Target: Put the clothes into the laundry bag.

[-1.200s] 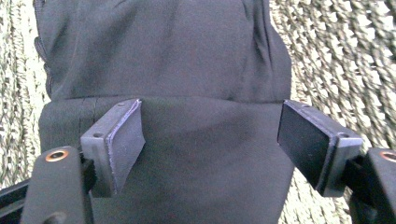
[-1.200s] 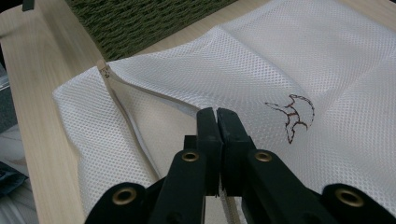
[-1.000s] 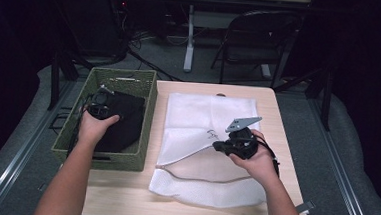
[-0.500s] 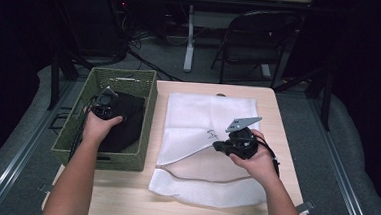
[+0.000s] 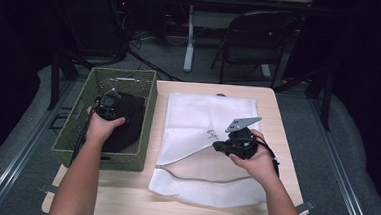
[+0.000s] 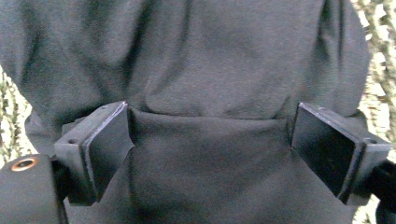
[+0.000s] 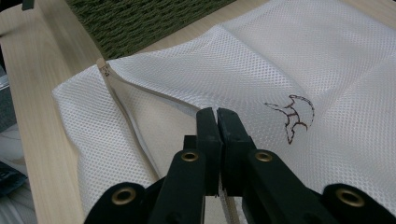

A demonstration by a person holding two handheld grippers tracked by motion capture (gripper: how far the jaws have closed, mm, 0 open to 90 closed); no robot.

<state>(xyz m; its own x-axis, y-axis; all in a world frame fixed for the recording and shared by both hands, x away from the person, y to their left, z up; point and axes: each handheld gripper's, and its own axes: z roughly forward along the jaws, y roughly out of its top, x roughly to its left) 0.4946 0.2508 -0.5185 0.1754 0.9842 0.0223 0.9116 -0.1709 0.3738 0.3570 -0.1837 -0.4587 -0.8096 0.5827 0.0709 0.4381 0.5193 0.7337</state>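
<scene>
A black garment (image 5: 130,119) lies bunched in the green woven basket (image 5: 125,73) at the table's left. My left gripper (image 5: 109,105) points down onto it. In the left gripper view its jaws stand wide apart (image 6: 210,144), have just been opening, and a fold of the black garment (image 6: 210,60) lies between them. A white mesh bag (image 5: 208,113) lies flat on the table's middle, mouth toward me. My right gripper (image 5: 218,147) is shut on the upper edge of that mouth. In the right gripper view the jaws (image 7: 217,116) meet on the mesh bag (image 7: 280,60) near a small printed logo (image 7: 294,116).
The light wooden table (image 5: 123,188) shows bare along its near edge. The basket's side (image 7: 140,18) stands close to the bag's left border. Beyond the table stand a folding chair (image 5: 263,37) and a table leg (image 5: 189,37), with cables on the floor.
My left hand has sunk a little onto the black garment in the basket. The right hand and the mesh bag have stayed put.
</scene>
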